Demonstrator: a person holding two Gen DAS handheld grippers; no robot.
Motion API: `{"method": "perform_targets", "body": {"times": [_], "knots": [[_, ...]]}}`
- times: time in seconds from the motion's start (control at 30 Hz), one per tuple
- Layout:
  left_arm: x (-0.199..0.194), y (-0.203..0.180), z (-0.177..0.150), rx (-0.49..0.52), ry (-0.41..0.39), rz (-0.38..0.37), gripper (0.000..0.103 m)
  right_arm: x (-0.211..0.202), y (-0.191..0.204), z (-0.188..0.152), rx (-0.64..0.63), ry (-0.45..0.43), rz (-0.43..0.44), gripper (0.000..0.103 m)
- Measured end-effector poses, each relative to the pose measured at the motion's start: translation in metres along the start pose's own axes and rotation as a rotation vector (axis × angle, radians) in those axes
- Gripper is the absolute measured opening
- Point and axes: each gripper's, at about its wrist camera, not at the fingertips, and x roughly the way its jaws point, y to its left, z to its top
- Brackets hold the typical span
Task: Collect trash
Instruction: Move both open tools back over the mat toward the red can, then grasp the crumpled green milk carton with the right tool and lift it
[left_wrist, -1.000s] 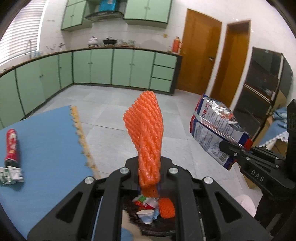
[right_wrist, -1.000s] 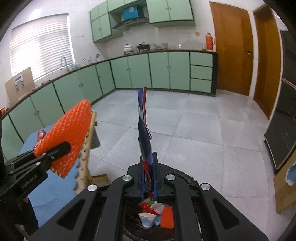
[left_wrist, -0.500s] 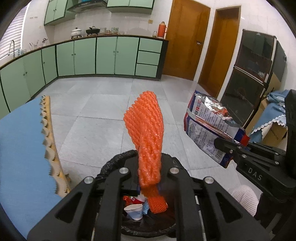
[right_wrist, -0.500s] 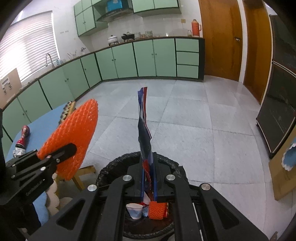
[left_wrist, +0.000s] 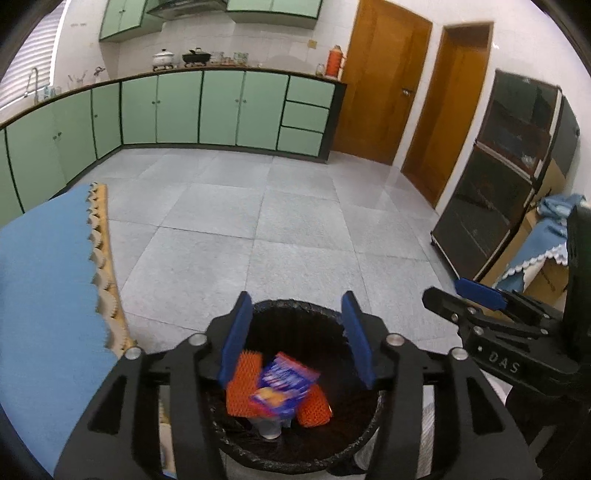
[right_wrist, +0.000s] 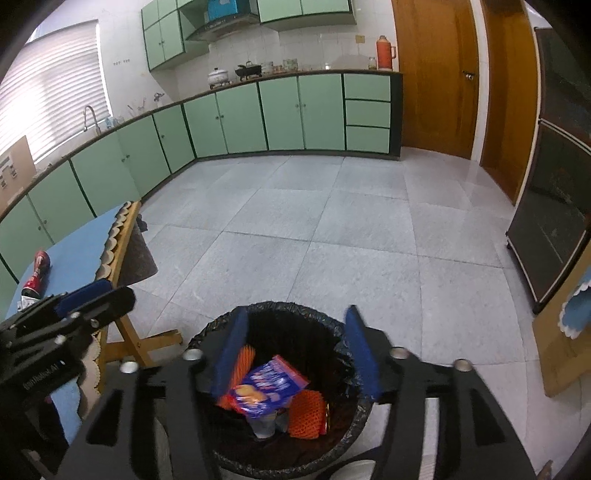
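DONE: we see the orange net (left_wrist: 242, 384) and snack bag (left_wrist: 282, 384) in the bin (left_wrist: 295, 308), low centre | TONGS: left gripper (left_wrist: 299, 341) and right gripper (right_wrist: 297, 352) just sprung apart, empty | LEFT: red can (right_wrist: 37, 273) on table (right_wrist: 81, 240), left edge

grey tiled floor (right_wrist: 332, 236) carries black-lined trash bin (right_wrist: 332, 343) at near edge; wooden table with blue cloth (right_wrist: 77, 243) stands left of bin, red can (right_wrist: 37, 273) lying on cloth near its left edge, crumpled wrapper beside can
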Motion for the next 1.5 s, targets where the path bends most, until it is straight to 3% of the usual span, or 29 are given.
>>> {"method": "perform_targets", "body": {"times": [0.17,0.3,0.43,0.9,1.23,1.5], "knots": [[-0.034,0.023,0.012,-0.046,-0.082,0.05,0.075,-0.02,0.016,0.009,-0.003,-0.072,0.042,0.097],[-0.07,0.046,0.018,-0.069,-0.158,0.121,0.084,-0.034,0.04,0.019,-0.018,-0.131,0.116,0.097],[-0.105,0.078,0.016,-0.1,-0.201,0.205,0.085,-0.04,0.078,0.023,-0.076,-0.17,0.195,0.097],[-0.194,0.208,-0.027,-0.23,-0.229,0.55,0.085,-0.012,0.242,0.021,-0.248,-0.167,0.5,0.097],[-0.231,0.287,-0.055,-0.342,-0.205,0.706,0.085,0.022,0.349,-0.003,-0.38,-0.086,0.618,0.097],[-0.234,0.319,-0.074,-0.38,-0.164,0.741,0.085,0.048,0.408,-0.017,-0.443,-0.003,0.638,0.094]]}}
